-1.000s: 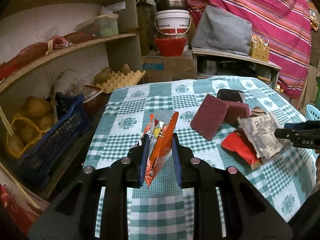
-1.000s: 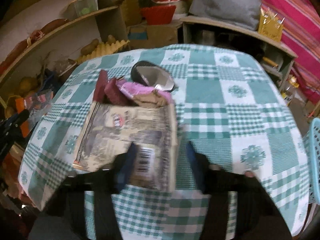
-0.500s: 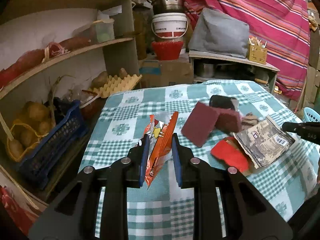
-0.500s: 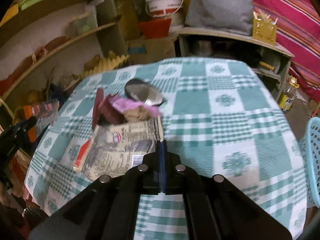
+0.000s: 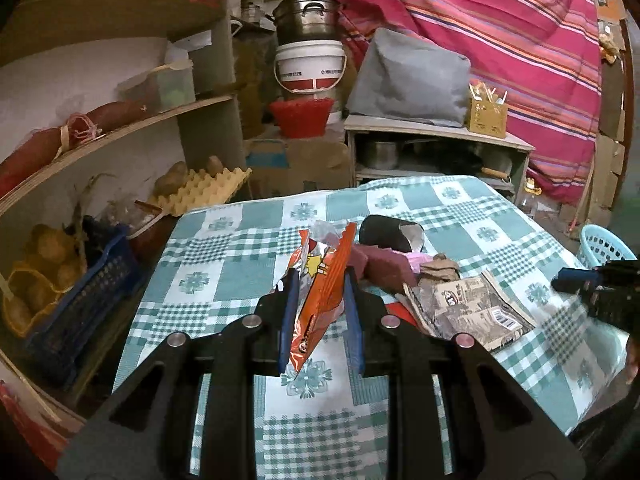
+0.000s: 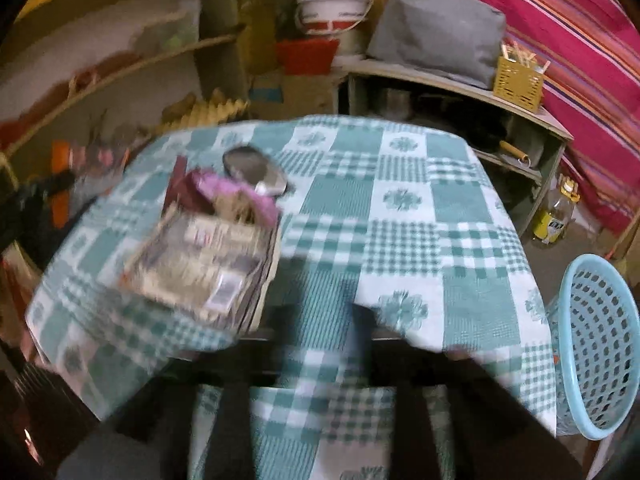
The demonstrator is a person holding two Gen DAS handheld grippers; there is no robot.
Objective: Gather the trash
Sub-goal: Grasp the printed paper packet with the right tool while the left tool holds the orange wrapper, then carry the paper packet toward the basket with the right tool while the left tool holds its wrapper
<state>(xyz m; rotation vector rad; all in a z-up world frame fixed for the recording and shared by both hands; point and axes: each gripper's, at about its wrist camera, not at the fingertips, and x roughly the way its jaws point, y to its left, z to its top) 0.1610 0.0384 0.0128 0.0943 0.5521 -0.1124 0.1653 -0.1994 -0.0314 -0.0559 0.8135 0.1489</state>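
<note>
My left gripper (image 5: 320, 300) is shut on an orange snack wrapper (image 5: 324, 292) and holds it above the checked table (image 5: 240, 240). A grey printed wrapper (image 5: 468, 312) lies on the table beside maroon scrub pads (image 5: 384, 268), a pink wrapper (image 5: 418, 260) and a dark pouch (image 5: 384, 234). The same pile shows blurred in the right wrist view, with the grey wrapper (image 6: 200, 268) at left. My right gripper (image 6: 324, 332) is blurred, open and empty, back from the pile; it also shows in the left wrist view (image 5: 592, 280). A light blue basket (image 6: 596, 344) stands right of the table.
Shelves with a blue crate (image 5: 80, 280) of potatoes and an egg tray (image 5: 200, 192) stand at left. A low cabinet (image 5: 432, 148) with pots, a white bucket (image 5: 310, 66) and a striped curtain (image 5: 520, 40) are behind the table.
My right gripper closed by the grey wrapper, then pulled back and opened without it. The wrapper stays on the table. My left gripper rose a little, keeping the orange wrapper.
</note>
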